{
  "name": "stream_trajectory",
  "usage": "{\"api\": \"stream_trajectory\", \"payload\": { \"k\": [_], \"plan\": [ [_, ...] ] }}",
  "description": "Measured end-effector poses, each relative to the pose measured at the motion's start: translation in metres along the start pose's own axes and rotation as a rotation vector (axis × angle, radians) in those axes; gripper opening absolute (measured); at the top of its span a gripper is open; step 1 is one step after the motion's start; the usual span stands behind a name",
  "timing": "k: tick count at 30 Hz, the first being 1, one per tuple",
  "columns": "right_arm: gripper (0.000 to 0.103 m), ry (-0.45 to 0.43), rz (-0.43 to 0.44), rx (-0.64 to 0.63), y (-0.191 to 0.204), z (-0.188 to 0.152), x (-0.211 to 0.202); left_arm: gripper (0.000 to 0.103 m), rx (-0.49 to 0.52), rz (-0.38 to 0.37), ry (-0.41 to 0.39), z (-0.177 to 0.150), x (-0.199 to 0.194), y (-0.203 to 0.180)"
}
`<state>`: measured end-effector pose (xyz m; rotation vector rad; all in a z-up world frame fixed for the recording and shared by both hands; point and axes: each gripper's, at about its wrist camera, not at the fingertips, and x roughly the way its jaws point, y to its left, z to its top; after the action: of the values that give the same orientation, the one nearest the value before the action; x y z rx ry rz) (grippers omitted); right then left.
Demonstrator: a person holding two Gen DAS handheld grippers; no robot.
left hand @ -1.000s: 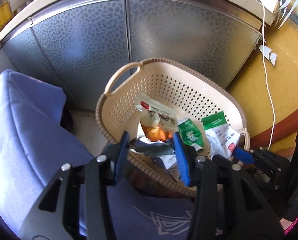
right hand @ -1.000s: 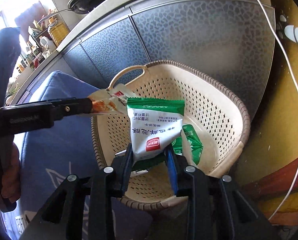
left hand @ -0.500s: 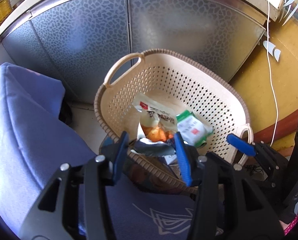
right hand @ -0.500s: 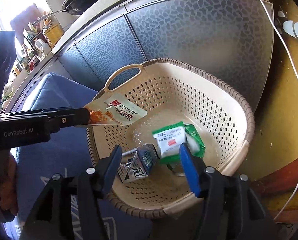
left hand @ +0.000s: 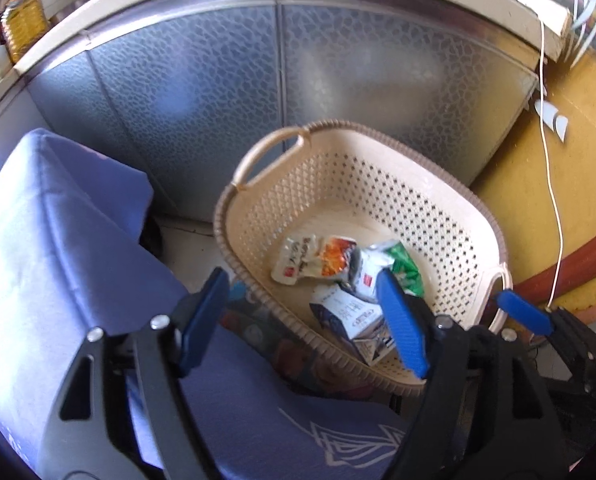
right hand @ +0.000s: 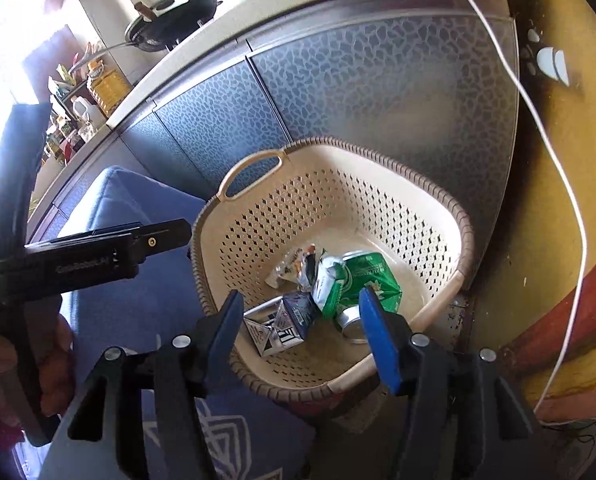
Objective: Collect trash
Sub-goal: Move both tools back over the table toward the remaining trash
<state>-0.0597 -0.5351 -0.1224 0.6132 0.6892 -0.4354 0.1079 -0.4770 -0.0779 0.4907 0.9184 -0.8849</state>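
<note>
The left gripper [left hand: 301, 312] stands wide with nothing between its jaws, which have just been opening; the right gripper [right hand: 301, 334] is likewise spread and empty, having opened a moment sooner. Just ahead of and below both lies the basket [left hand: 473, 204], and in its bottom, past the fingertips, sits the trash: an orange snack pouch [left hand: 313, 258], a white and green packet [right hand: 353, 276], a dark carton [right hand: 286, 322] nearest the grippers, and what looks like a can [right hand: 351, 326] beside it. To the left of the grippers a blue cushion [left hand: 58, 240] butts against the basket's near rim. Against the earlier frames, the pouch has left the left gripper and now rests on the basket floor, and the packet that the right gripper pinched lies there too. From here the likely slip is a finger catching the near rim on withdrawal and tipping the light basket, since both grippers hang close over that edge.
</note>
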Motion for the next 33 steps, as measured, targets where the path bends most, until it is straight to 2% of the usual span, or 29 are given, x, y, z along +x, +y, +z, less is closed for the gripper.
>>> {"api": "stream_trajectory", "payload": {
  "k": [3,8,12,16,19,23,28,31,33],
  "plan": [
    [0.061,-0.034,0.008,-0.013,0.007,0.006,-0.017,0.073,-0.014,0.049,-0.086,-0.01,-0.028,0.008],
    [0.061,-0.081,0.044,-0.04,0.03,0.017,-0.041,0.073,-0.098,-0.008,-0.18,-0.041,-0.097,0.04],
    [0.061,-0.113,0.124,-0.075,0.062,0.022,-0.057,0.073,-0.133,-0.023,-0.26,-0.084,-0.16,0.07],
    [0.061,-0.094,0.213,-0.187,0.116,0.017,-0.063,0.073,-0.19,-0.003,-0.301,-0.145,-0.218,0.112],
    [0.059,-0.039,0.297,-0.297,0.168,0.006,-0.058,0.073,-0.28,0.056,-0.307,-0.196,-0.255,0.151],
    [0.057,0.037,0.384,-0.441,0.241,-0.019,-0.049,0.073,-0.464,0.16,-0.303,-0.266,-0.296,0.206],
    [0.051,0.184,0.522,-0.589,0.335,-0.057,-0.034,0.073,-0.664,0.316,-0.336,-0.356,-0.354,0.255],
    [0.05,0.235,0.547,-0.677,0.39,-0.071,-0.023,0.073,-0.775,0.401,-0.33,-0.399,-0.377,0.285],
    [0.05,0.27,0.53,-0.727,0.423,-0.079,-0.008,0.074,-0.871,0.411,-0.326,-0.423,-0.386,0.304]
  ]
}}
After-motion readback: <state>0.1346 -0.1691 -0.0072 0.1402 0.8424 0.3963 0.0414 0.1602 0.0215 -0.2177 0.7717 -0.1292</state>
